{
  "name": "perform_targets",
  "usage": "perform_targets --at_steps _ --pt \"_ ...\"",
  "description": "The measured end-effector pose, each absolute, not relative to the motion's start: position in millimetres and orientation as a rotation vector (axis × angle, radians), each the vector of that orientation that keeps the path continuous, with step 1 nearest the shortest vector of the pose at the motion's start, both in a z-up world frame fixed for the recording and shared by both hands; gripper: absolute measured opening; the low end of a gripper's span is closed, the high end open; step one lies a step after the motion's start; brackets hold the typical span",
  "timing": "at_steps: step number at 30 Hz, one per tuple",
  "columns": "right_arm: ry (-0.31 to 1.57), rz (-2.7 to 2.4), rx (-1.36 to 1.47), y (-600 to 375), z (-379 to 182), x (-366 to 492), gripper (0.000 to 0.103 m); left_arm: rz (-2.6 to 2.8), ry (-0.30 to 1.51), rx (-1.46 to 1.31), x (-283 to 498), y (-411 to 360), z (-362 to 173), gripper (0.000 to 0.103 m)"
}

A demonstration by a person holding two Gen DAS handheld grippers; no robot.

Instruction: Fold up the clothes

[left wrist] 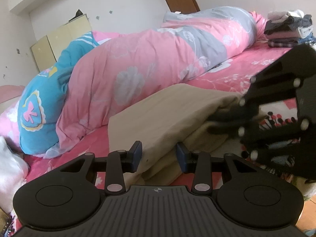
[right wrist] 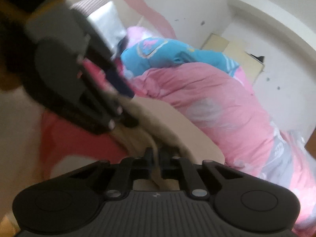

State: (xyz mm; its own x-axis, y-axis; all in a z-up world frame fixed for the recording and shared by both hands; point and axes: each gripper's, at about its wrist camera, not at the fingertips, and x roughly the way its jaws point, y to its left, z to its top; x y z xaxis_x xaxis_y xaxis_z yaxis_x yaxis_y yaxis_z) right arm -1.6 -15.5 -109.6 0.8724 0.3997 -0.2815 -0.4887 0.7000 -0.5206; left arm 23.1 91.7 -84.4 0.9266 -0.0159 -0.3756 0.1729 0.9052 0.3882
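My right gripper [right wrist: 156, 154] is pinched tight on a fold of the beige garment [left wrist: 158, 114]. My left gripper [left wrist: 159, 153] straddles its near edge, pads apart. At eleven o'clock beyond lies the pink duvet [left wrist: 138, 59].

Matt beige cloth garment [left wrist: 158, 114], soft pink cotton duvet [left wrist: 138, 59], matt black plastic tongs [left wrist: 159, 154]

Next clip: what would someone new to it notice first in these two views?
The long pink duvet heaped across the bed, with a turquoise pillow at its left end, dominates. In front, a beige garment lies on the pink sheet: the right hand-held gripper is pinched shut on a fold, and the left hand-held gripper straddles its near edge. A stack of folded clothes sits far right.
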Motion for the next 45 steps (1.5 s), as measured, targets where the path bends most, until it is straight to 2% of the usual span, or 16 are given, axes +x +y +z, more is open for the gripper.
perform_targets --at_steps 25,29,34,38,44,45 --pt "0.195 0.413 -0.483 -18 -106 6 0.005 -0.158 0.379 0.459 23 88 -85 0.039" --pt "0.205 0.415 -0.475 -19 -104 7 0.005 -0.152 0.384 0.499 25 82 -91 0.044" --pt "0.215 0.413 -0.455 -21 -101 9 0.005 -0.1 0.364 0.495 35 80 -94 0.044" --pt "0.208 0.428 -0.462 -24 -100 5 0.011 -0.091 0.371 0.383 43 91 -87 0.044" --pt "0.201 0.464 -0.483 -46 -95 -16 0.021 -0.087 0.362 0.384 45 91 -93 0.045" --pt "0.189 0.465 -0.496 -51 -94 -21 0.028 -0.088 0.362 0.376 46 92 -92 0.045"
